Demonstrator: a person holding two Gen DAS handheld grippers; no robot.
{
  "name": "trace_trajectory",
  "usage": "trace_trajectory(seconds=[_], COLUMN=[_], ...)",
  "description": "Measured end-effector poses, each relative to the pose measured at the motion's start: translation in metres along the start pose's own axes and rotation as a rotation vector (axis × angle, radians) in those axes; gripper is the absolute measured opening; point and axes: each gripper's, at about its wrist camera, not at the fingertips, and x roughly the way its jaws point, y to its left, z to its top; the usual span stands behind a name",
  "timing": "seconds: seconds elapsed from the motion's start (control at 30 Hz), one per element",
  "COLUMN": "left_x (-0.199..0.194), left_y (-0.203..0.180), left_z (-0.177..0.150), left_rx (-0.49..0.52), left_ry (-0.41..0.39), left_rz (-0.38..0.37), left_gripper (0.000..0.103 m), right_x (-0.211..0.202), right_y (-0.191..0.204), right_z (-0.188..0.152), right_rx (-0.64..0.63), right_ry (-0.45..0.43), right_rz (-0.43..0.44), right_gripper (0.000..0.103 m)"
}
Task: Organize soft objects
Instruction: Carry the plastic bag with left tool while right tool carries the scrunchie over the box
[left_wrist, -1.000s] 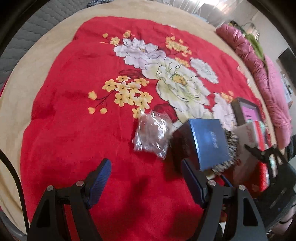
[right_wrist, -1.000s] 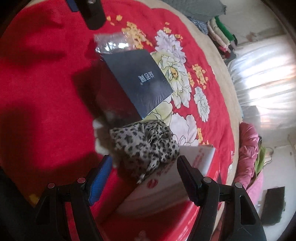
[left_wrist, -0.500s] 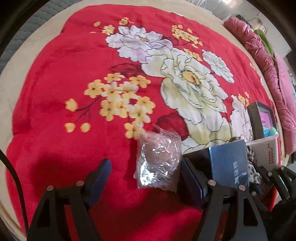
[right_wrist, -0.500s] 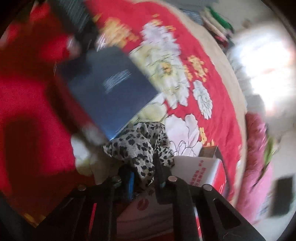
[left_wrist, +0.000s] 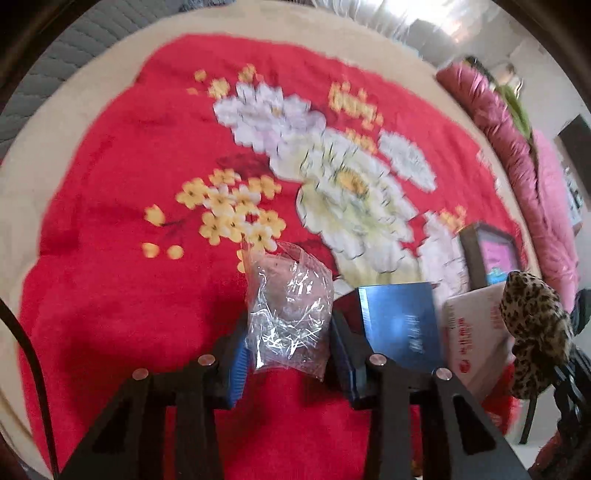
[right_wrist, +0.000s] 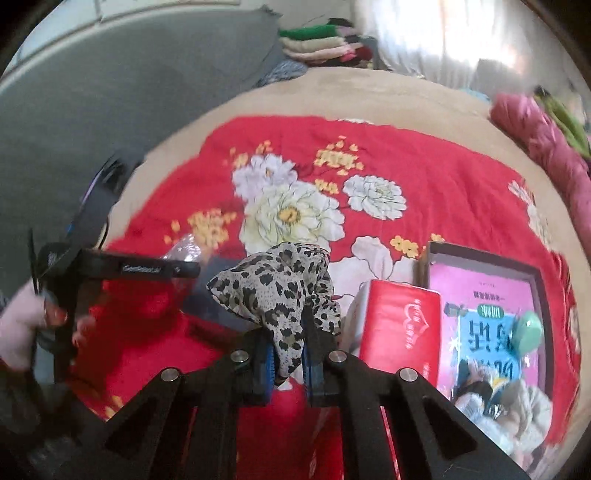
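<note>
Leopard-print cloth (right_wrist: 277, 291) hangs bunched and upright from the right tool (right_wrist: 287, 363), pinched tight above the red floral blanket (right_wrist: 461, 192). Left tool (left_wrist: 288, 354) has just been closing around a crinkled clear plastic bag (left_wrist: 288, 314), long axis pointing away; its contents are unclear. Blue box (left_wrist: 400, 321) lettering is blurred.

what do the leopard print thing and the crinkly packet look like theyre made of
Leopard print piece: thin woven fabric, probably chiffon-like and matte; it hangs in soft, limp folds from the right tongs.
Crinkly packet: clear glossy plastic film, judging by sharp creases and bright glints; its contents are unclear. The left tongs grip it.
</note>
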Motion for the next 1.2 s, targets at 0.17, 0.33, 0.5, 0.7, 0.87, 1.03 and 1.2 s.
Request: trace_trajectory(seconds=[0.17,0.33,0.5,0.7,0.87,1.03,1.2], left_x=[-0.047,-0.081,-0.104,-0.111,-0.104,-0.1,-0.094], left_y=[-0.028,-0.08,-0.139,-0.2,-0.239,-0.27,-0.296], left_z=[-0.006,-0.014,-0.031,-0.05,-0.059,-0.071,-0.08], left_rx=[0.07,0.159,0.26,0.359,0.41,0.47,0.508], left_ry=[-0.073,-0.113,-0.148,-0.16,-0.143,-0.145,-0.142], left_rz=[-0.011,-0.05,-0.087,-0.106,-0.102,-0.099,-0.094], left_gripper=[0.041,0.041,0.041,0.041,0.041,0.041,0.041], right_x=[-0.038,-0.076,-0.123,-0.176,-0.204,-0.218,-0.218], right_y=[-0.008,-0.025,-0.047,-0.081,-0.107,-0.133,-0.15], right_z=[-0.003,-0.016,-0.036,-0.051,-0.064,-0.081,-0.092], right_rx=[0.06,0.139,0.196,0.268,0.307,0.356,0.389], right_ry=[-0.061,-0.119,-0.179,-0.248,-0.283,-0.294,-0.287], right_rz=[0.003,-0.03,-0.081,-0.147,-0.18,-0.189,-0.202], right_gripper=[0.011,0.011,0.011,0.011,0.011,0.011,0.011])
